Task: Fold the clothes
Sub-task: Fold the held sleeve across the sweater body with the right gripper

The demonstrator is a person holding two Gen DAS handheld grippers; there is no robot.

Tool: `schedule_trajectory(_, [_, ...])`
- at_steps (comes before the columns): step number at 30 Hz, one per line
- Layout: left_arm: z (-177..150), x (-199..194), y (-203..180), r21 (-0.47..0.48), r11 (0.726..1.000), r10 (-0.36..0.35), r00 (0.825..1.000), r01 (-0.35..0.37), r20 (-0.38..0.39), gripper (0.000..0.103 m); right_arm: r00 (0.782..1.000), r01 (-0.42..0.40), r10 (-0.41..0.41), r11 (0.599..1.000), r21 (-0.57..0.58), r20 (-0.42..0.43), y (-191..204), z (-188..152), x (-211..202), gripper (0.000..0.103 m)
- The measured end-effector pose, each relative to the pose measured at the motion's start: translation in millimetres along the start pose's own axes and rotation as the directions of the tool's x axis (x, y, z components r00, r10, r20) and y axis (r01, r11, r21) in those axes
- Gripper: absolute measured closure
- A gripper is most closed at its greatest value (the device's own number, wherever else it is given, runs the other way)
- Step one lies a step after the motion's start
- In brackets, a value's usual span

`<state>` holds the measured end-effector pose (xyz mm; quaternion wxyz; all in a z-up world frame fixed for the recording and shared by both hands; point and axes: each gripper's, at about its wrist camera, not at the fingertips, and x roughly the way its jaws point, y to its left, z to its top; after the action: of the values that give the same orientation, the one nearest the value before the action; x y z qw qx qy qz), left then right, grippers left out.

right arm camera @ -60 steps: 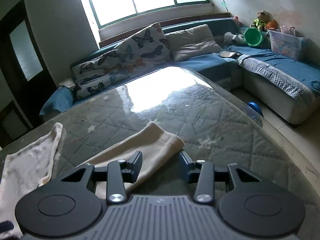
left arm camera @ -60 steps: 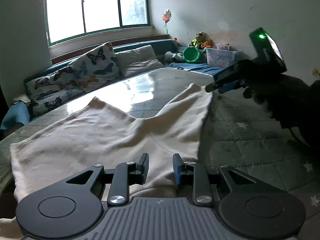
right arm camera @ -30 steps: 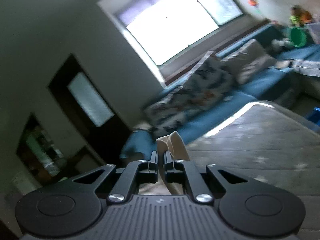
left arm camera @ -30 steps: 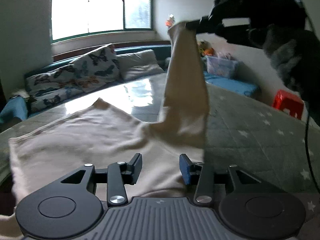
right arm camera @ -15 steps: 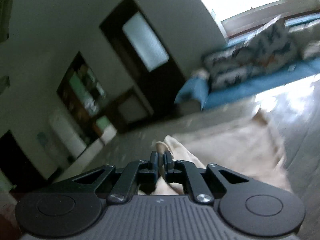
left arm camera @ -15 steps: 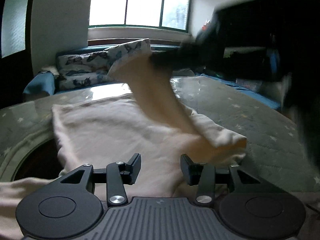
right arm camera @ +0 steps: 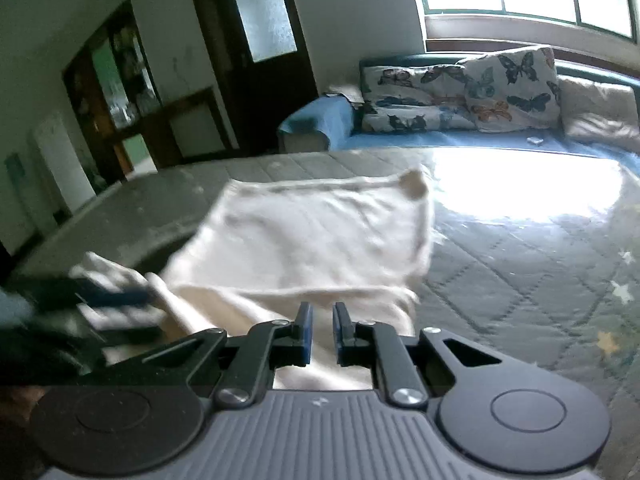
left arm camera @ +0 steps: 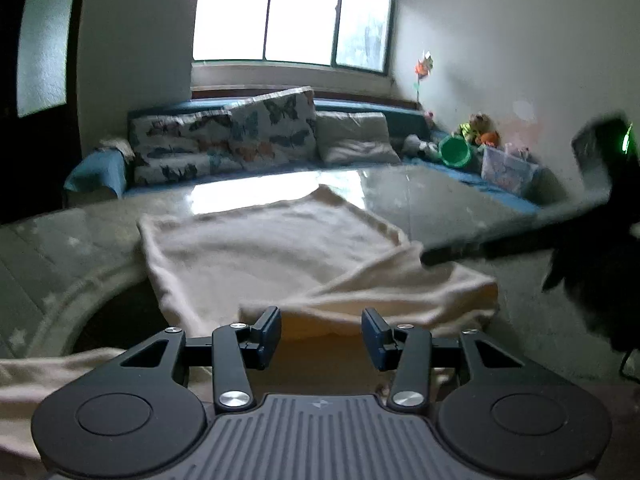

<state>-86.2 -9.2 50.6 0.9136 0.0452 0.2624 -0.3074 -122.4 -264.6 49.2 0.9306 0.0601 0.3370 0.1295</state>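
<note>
nearest the left wrist camera: left gripper [left arm camera: 321, 334], black two-finger tool with blue pads, fingers wide apart, holding nothing, hovering just above the near edge of the cream-coloured soft knit garment [left arm camera: 280, 252]. item: garment lies on the grey-green quilted star-print table cover [left arm camera: 460, 208], one part laid diagonally over the main panel, its fold bulging at the right; another portion droops off the near table edge at lower left. item: right gripper [right arm camera: 321, 330], same build, fingers narrowly apart with cloth showing in the gap; no firm clamp visible, so judged released or nearly so. risks, judged: folded flap sits loose and uneven, may spring back or slide when the right gripper lifts away; cloth could snag on a pad and drag the fold askew; hanging portion may pull the whole piece toward the edge. beyond: butterfly-print cushions [left arm camera: 224, 140] on a blue sofa [left arm camera: 96, 168], bright window [left arm camera: 288, 16] behind.
</note>
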Motion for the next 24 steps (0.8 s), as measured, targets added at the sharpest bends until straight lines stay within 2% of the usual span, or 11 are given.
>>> schedule_trajectory(3, [11,-10,5,-0.026,1.0,0.001,0.998,0.001,0.058,0.055,0.999,0.046,-0.046,0.998,-0.051,-0.007,2,-8,8,0.092])
schedule_trajectory(6, [16,-11,9,-0.025,1.0,0.003,0.998,-0.002,0.07,0.055,0.996,0.083,-0.084,0.995,-0.049,-0.011,-2,-13,12,0.094])
schedule_trajectory(13, [3,23,9,-0.042,0.999,0.002,1.0,-0.003,-0.029,0.055,0.998,0.05,-0.048,0.997,-0.06,0.041,1,5,22,0.093])
schedule_trajectory(15, [-2,29,9,-0.037,0.999,0.009,0.999,-0.011,-0.044,0.055,0.998,0.046,-0.044,0.996,-0.072,0.036,3,9,32,0.093])
schedule_trajectory(19, [-9,36,12,-0.043,0.999,0.021,0.998,-0.023,-0.063,0.055,0.995,0.099,-0.098,0.992,-0.074,0.016,-5,4,45,0.095])
schedule_trajectory(24, [-15,40,18,-0.069,0.997,0.019,0.996,-0.025,-0.084,0.055,0.996,0.08,-0.078,0.995,-0.059,0.03,-8,1,36,0.092])
